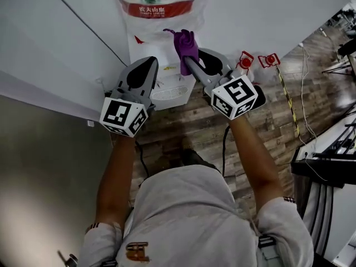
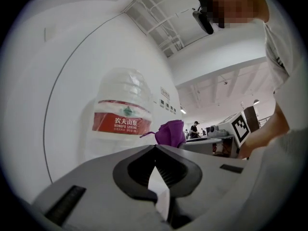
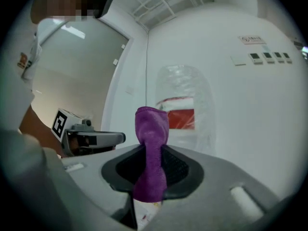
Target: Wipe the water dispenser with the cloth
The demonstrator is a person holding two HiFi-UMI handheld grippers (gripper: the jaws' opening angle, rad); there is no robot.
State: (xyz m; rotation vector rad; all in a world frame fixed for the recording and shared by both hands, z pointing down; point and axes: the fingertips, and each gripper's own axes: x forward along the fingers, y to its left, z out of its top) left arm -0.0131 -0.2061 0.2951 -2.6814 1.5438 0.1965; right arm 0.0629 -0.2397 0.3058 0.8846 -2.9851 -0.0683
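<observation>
A white water dispenser (image 1: 167, 88) stands against the wall, carrying a clear bottle (image 1: 158, 7) with a red label. My right gripper (image 1: 192, 65) is shut on a purple cloth (image 1: 186, 49), which sticks up past the jaws close to the dispenser's top. In the right gripper view the cloth (image 3: 151, 150) is pinched between the jaws, with the bottle (image 3: 185, 112) behind it. My left gripper (image 1: 146, 71) hangs beside it on the left, shut with nothing held. In the left gripper view its tips (image 2: 155, 146) meet, and the bottle (image 2: 122, 114) and cloth (image 2: 171, 133) lie beyond.
A white wall (image 1: 67, 49) runs behind and left of the dispenser. Red stands (image 1: 270, 60) sit on the wood floor (image 1: 278, 110) to the right, with cables trailing. Dark equipment (image 1: 328, 166) stands at the right edge. The person's torso (image 1: 189, 216) fills the bottom.
</observation>
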